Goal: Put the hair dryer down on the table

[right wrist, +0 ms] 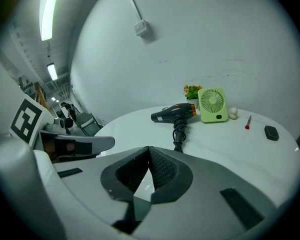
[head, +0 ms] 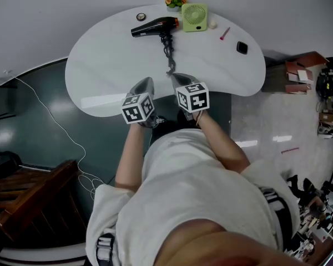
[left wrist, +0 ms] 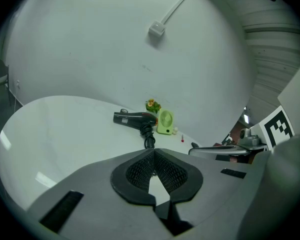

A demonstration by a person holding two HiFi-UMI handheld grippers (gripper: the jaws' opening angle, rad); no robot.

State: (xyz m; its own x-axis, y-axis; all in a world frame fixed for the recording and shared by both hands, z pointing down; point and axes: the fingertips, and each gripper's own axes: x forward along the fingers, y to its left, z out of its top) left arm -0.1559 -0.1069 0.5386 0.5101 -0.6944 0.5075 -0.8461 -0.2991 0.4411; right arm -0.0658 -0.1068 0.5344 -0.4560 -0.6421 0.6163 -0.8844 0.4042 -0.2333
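White wall (left wrist: 90,44), dark glossy floor (head: 33,132)

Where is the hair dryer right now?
In the head view, the hair dryer lies at the far side of the white table, just left of the green fan.

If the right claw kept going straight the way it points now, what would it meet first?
Probably the white table just short of the hair dryer's cord; depth is unclear, so the cord may come first.

A black hair dryer (head: 154,26), its coiled black cord (head: 167,47), a square green fan (head: 194,16) and a thin red pen (head: 225,34) are crowding the far edge of the white oval table (head: 100,73); its left half is lying open.
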